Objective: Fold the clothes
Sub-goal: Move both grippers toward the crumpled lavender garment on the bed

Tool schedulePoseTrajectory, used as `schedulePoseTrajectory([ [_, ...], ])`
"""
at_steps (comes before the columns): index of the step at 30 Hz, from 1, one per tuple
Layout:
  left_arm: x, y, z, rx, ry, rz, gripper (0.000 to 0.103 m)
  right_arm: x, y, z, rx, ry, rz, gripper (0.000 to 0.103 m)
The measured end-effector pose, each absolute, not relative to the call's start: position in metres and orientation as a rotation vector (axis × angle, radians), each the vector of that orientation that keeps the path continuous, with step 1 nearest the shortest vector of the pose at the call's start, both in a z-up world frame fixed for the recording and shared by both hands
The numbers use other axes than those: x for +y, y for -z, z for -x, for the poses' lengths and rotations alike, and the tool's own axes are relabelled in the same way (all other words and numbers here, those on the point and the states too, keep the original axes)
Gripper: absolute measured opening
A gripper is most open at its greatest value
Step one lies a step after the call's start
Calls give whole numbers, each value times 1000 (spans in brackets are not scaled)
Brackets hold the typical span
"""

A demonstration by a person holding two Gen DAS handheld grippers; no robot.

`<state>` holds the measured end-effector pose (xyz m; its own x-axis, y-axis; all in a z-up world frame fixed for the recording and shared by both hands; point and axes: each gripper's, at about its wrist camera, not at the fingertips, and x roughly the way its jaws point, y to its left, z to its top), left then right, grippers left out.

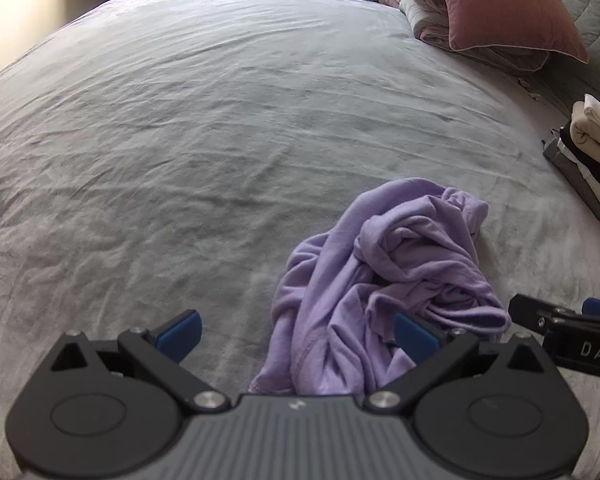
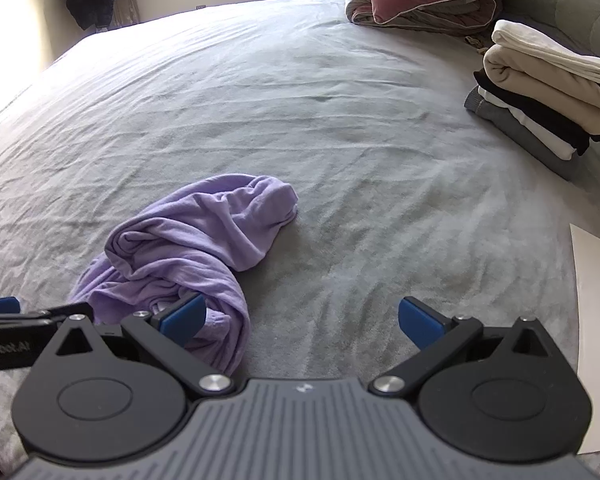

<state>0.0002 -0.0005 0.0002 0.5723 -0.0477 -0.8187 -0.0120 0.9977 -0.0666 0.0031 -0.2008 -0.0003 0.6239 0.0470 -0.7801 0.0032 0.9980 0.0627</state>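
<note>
Left hand-held gripper (image 1: 298,338): I see its jaws spread wide with nothing clamped; it tilts down toward the bed
Right hand-held gripper (image 2: 302,322): I see it just as wide, pads apart, gripping nothing
Lilac garment (image 1: 384,288): crumpled in a heap on the grey bed sheet (image 1: 220,120); from the left wrist it lies ahead and to the right, its near edge running in between the blue pads, the right pad (image 1: 414,336) against the cloth
Seen from the right wrist: the garment lies ahead and to the left, bunched around the left blue pad (image 2: 182,318); the right-hand pad is over bare sheet
Folded stack (image 2: 540,92): far right of the bed, well apart from the garment
Pink pillow (image 1: 508,4): at the far right corner, on folded bedding
</note>
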Motion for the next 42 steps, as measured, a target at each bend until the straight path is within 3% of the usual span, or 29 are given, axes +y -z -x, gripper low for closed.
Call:
schedulePoseTrajectory([
  [20,10,5,-4,979,-8,65,103,-195,10,-9,950,-25,-36,103],
  [36,9,40,-12,1060,-20,5,103,-189,34,-13,1013,-34,-6,103],
  [42,1,49,-7,1013,26,-68,103,-193,43,-12,1012,-60,-46,103],
])
